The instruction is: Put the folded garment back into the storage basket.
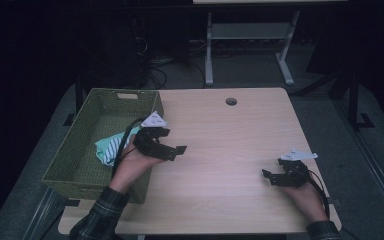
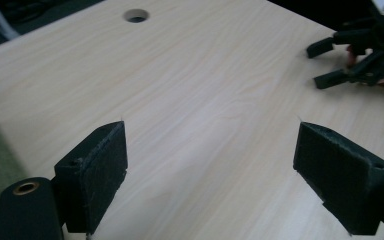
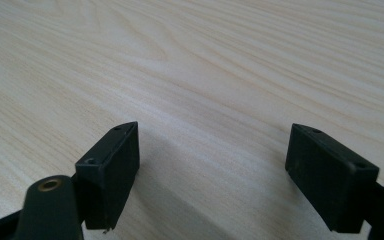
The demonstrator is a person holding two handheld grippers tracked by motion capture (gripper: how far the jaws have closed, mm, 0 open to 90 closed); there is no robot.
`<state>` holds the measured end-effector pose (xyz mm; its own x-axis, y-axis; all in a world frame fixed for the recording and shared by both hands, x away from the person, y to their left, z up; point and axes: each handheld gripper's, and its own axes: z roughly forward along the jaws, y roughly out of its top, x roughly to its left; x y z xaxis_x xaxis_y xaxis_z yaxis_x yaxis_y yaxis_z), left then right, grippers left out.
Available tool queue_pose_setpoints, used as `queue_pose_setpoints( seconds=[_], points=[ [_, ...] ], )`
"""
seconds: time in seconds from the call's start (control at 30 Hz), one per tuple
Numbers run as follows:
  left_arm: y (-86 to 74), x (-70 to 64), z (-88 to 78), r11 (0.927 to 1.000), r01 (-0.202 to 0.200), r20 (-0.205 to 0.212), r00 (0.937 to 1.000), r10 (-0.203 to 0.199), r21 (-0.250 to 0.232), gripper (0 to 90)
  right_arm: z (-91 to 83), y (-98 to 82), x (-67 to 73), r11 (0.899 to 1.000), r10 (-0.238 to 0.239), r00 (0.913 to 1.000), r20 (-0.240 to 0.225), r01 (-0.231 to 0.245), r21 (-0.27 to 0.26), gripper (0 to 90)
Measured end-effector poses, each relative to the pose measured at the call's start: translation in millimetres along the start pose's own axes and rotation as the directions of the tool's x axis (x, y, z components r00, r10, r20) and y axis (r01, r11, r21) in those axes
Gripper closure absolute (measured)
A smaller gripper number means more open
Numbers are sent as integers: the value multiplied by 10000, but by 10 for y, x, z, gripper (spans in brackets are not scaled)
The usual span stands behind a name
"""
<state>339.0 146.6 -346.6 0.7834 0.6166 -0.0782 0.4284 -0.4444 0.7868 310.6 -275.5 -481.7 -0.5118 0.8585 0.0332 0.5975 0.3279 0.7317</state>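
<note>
My left gripper [image 1: 175,142] hangs just right of a green woven basket [image 1: 80,150], over the table's left part, pointing right. Its jaws stand wide apart with only bare wood between them, and the same gripper [image 2: 210,150] looks across the table in the left gripper view. A white and teal striped cloth [image 1: 109,148] lies in the basket, partly behind my left hand. My right gripper [image 1: 272,168] rests near the front right of the table, pointing left, open and empty. Its pads [image 3: 112,170] frame bare wood. It also appears far off as a black gripper [image 2: 330,62].
The light wooden table [image 1: 220,130] has a round cable hole [image 1: 231,101] near its far edge, also the hole [image 2: 136,15]. The basket overhangs the table's left side. A white desk frame [image 1: 250,35] stands on the dark floor beyond.
</note>
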Motion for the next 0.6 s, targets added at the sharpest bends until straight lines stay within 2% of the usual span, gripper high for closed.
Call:
queue_pose_setpoints(
  seconds=[0.1, 0.27, 0.4, 0.6],
  points=[
    [-39, -152, 165, 9992, -362, 154, 9992, 359, 179, 135, 1, 0, -1, 10000, -25, 10000, -4, 25, 6, 214],
    [-149, -311, 416, 9969, -614, 172, 9980, 606, 484, 136, 0, 0, -2, 10000, -31, 10000, -4, 31, 10, 214],
    [-237, -377, 560, 9926, -883, 60, 9961, 881, 833, 136, 0, 0, -2, 10000, -31, 10000, -5, 31, 13, 214],
    [-379, -411, 750, 9869, -906, 315, 9957, 872, 1338, 136, 2, 1, -5, 10000, -66, 10000, -27, 66, 7, 213]
  ],
)
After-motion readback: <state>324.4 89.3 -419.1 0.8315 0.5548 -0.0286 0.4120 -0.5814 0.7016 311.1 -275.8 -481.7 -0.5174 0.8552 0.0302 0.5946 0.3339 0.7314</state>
